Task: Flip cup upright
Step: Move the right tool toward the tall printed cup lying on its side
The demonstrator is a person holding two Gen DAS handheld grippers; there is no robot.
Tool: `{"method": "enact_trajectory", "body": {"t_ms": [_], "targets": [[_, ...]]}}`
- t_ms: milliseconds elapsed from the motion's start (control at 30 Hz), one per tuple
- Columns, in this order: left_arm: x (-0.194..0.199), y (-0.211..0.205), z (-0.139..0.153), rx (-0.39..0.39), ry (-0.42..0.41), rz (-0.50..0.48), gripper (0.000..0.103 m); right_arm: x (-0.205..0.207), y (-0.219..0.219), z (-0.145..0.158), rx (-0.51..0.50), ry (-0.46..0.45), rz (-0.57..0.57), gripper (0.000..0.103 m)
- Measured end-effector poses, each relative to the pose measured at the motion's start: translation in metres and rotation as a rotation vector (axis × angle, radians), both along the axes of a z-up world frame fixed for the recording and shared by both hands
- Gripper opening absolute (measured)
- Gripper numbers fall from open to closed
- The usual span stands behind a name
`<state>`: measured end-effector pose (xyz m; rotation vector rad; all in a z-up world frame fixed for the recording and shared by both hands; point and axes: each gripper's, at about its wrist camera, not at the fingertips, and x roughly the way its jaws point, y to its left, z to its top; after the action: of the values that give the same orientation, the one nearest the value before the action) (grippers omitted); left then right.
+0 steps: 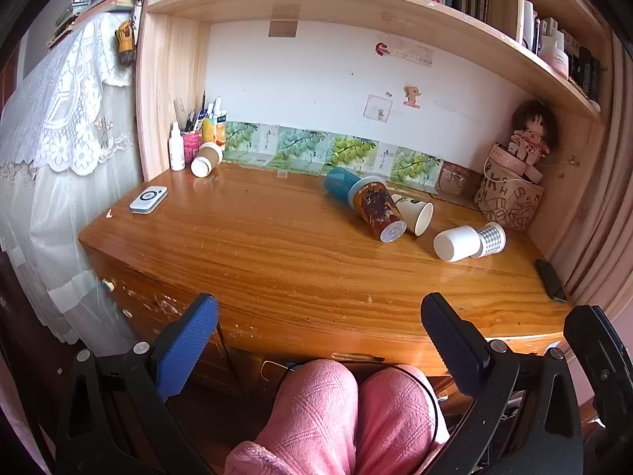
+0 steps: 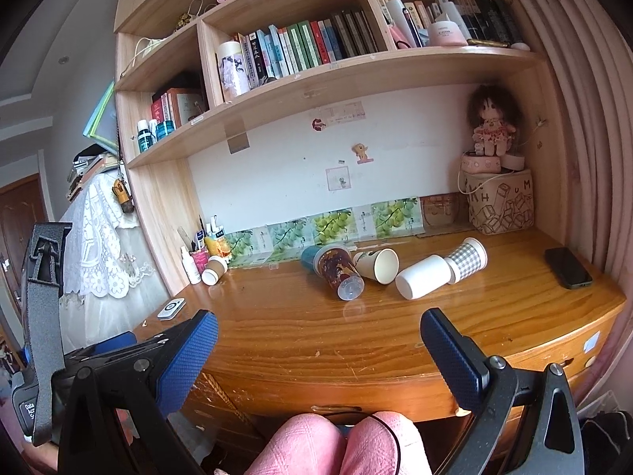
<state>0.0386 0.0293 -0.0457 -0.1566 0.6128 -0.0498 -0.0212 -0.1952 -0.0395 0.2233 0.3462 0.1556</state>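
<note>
Several cups lie on their sides on the wooden desk (image 1: 277, 261). A brown patterned cup (image 1: 378, 209) lies across a blue cup (image 1: 340, 184), beside a white paper cup (image 1: 417, 213). A plain white cup (image 1: 455, 242) and a checked cup (image 1: 492, 238) lie to the right. A brown sleeved cup (image 1: 206, 158) lies at the back left. The same cluster shows in the right wrist view: brown cup (image 2: 340, 273), paper cup (image 2: 378, 263), white cup (image 2: 423, 277), checked cup (image 2: 469, 257). My left gripper (image 1: 318, 340) and right gripper (image 2: 318, 356) are both open and empty, held in front of the desk, well short of the cups.
A white remote (image 1: 148, 199) lies at the desk's left, a black phone (image 2: 567, 267) at its right. A patterned bag (image 2: 500, 206) with a doll (image 2: 490, 122) stands back right, a pen holder (image 1: 192, 140) back left. Pink-clad knees (image 1: 348, 415) are below the desk's front edge.
</note>
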Motion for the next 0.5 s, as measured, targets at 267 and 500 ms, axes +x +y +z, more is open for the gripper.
{"method": "enact_trajectory", "body": {"t_ms": [267, 500], "targets": [[0.018, 0.006, -0.014, -0.021, 0.085, 0.026, 0.102, 0.021, -0.003, -0.007, -0.001, 0.050, 0.015, 0.103], [0.043, 0.002, -0.021, -0.003, 0.158, -0.006, 0.102, 0.047, -0.003, -0.008, -0.050, 0.106, 0.068, 0.103]]}}
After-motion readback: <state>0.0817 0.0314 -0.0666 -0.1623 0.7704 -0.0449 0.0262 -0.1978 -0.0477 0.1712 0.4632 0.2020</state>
